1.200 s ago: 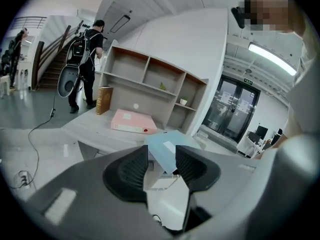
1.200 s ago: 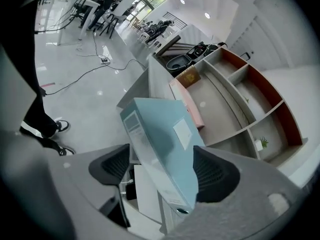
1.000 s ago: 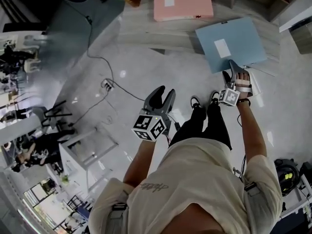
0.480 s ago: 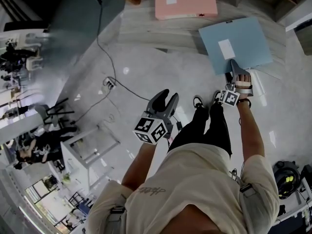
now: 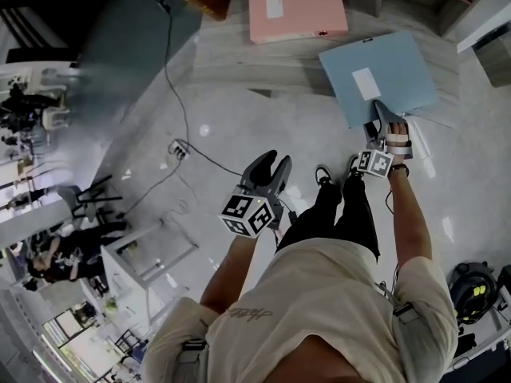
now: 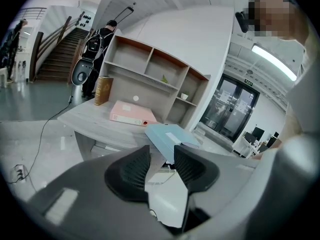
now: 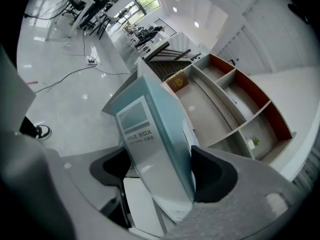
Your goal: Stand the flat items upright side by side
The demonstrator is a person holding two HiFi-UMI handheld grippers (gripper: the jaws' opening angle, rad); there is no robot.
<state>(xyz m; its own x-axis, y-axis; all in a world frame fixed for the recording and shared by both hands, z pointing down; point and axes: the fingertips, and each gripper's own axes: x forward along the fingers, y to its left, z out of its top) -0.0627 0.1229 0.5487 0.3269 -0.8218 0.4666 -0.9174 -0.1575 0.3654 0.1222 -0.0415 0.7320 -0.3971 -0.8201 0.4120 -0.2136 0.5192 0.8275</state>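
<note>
The right gripper [image 7: 162, 171] has the blue file box [image 5: 379, 70] between its two jaws, which are wide apart and closing in on it, with a pad against each side. The box sits at the near edge of the desk [image 5: 263, 62] and sticks out over it, while the pink file box [image 5: 297, 8] lies flat farther back, not touching it. The left gripper [image 5: 271, 159] hangs over the floor with its jaws partway open and nothing in them.
</note>
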